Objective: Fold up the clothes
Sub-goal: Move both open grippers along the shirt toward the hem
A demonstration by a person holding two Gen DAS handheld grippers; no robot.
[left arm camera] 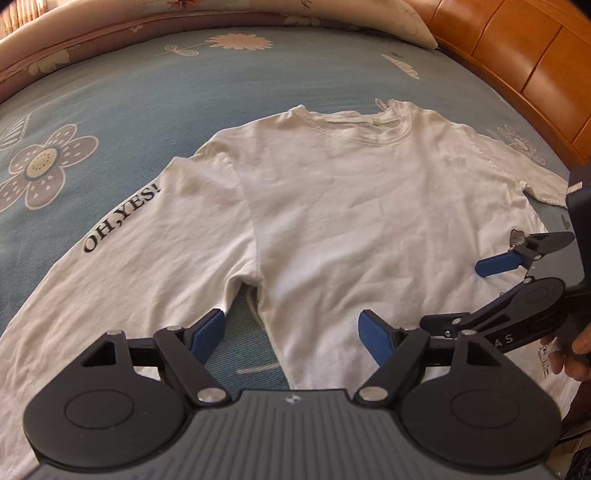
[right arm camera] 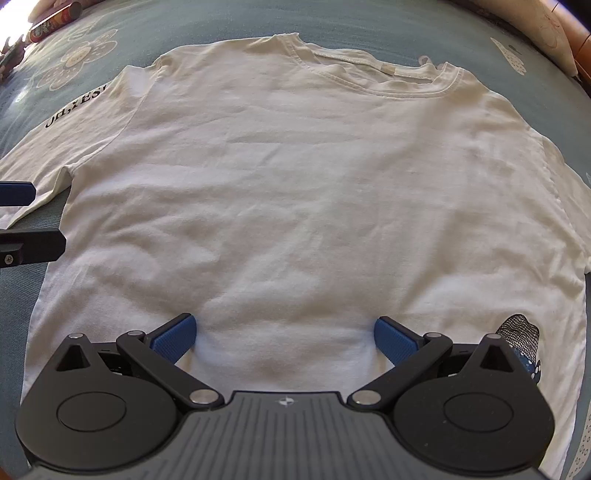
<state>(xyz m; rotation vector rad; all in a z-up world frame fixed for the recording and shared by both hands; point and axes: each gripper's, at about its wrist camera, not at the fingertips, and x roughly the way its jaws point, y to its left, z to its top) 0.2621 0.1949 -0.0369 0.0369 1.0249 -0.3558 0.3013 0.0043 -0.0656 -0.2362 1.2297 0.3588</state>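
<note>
A white long-sleeved shirt (left arm camera: 351, 192) lies spread flat on the bed, collar (right arm camera: 369, 74) at the far end. The left sleeve carries the print "OH,YES!" (left arm camera: 122, 221). My left gripper (left arm camera: 291, 332) is open and hovers over the armpit gap between that sleeve and the body, with nothing between its blue pads. My right gripper (right arm camera: 286, 338) is also open, with its pads (right arm camera: 177, 336) low on the lower middle of the shirt's body (right arm camera: 295, 184), where the cloth bulges slightly between them. In the left wrist view the right gripper (left arm camera: 476, 295) shows at the right.
The bed has a blue sheet with flower prints (left arm camera: 48, 166). A pillow (left arm camera: 388, 22) and an orange wooden headboard (left arm camera: 517, 48) lie beyond the collar. A can (right arm camera: 55, 18) lies at the far left. A hand (left arm camera: 580, 350) holds the right gripper.
</note>
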